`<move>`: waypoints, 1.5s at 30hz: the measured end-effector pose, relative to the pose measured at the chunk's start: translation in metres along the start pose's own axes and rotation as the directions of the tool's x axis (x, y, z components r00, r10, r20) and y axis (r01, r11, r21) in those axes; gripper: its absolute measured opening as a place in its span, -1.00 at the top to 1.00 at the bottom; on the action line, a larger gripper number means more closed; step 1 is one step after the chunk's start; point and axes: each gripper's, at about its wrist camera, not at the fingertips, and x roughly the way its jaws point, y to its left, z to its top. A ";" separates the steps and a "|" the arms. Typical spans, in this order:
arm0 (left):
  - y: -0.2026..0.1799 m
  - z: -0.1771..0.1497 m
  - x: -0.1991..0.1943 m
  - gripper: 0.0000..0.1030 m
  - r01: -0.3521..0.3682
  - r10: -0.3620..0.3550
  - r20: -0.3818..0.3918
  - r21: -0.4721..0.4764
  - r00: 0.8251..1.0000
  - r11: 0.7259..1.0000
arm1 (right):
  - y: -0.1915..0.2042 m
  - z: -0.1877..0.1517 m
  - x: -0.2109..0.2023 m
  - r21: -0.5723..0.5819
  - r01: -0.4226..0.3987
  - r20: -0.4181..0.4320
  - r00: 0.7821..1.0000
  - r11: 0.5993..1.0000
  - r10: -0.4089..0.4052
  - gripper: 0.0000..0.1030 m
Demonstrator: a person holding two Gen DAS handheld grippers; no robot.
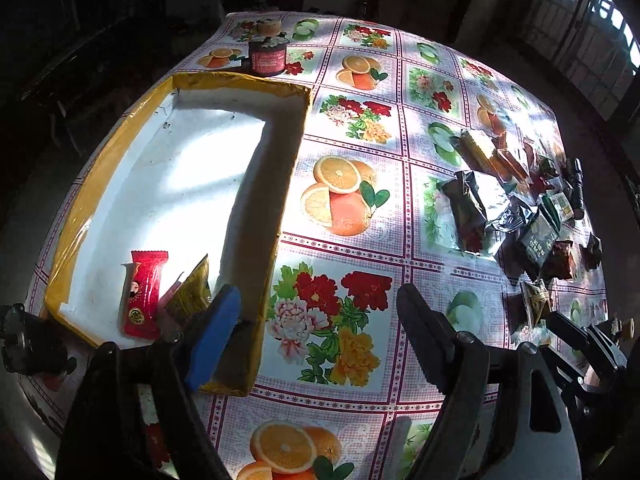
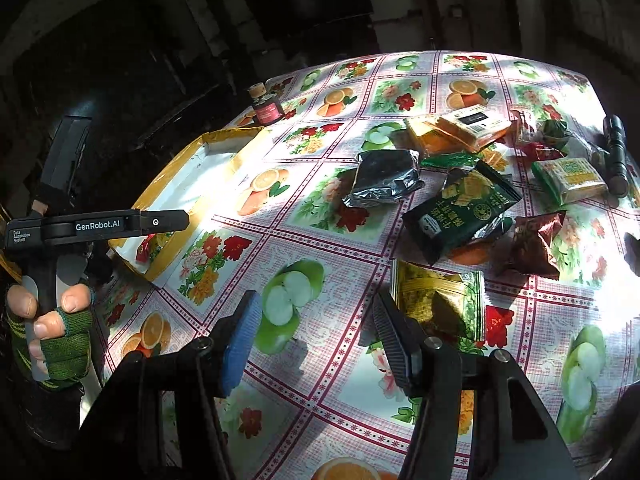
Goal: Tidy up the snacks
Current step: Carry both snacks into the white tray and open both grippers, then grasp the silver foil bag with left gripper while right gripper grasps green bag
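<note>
A white box with a yellow rim (image 1: 298,152) lies on the table's left side. A red snack packet (image 1: 142,296) and a yellow-brown packet (image 1: 192,292) lie in its near corner. My left gripper (image 1: 320,316) is open and empty above the box's near right corner. A pile of snack packets (image 2: 472,184) lies to the right, with a silver pouch (image 2: 384,178) and a dark green bag (image 2: 460,208). My right gripper (image 2: 316,320) is open and empty, just left of a gold-green packet (image 2: 440,292). The box also shows in the right wrist view (image 2: 176,168).
A dark red jar with a cork lid (image 1: 267,54) stands behind the box. A black flashlight (image 2: 616,152) lies at the pile's far right. The tablecloth (image 1: 340,200) has fruit and flower prints. The table edge is close on the left.
</note>
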 end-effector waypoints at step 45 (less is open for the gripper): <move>-0.178 0.092 0.131 -0.60 0.041 -0.029 -0.123 0.097 0.992 0.994 | -0.055 0.007 0.034 -0.059 0.166 -0.052 0.984 0.984 -0.169 -0.49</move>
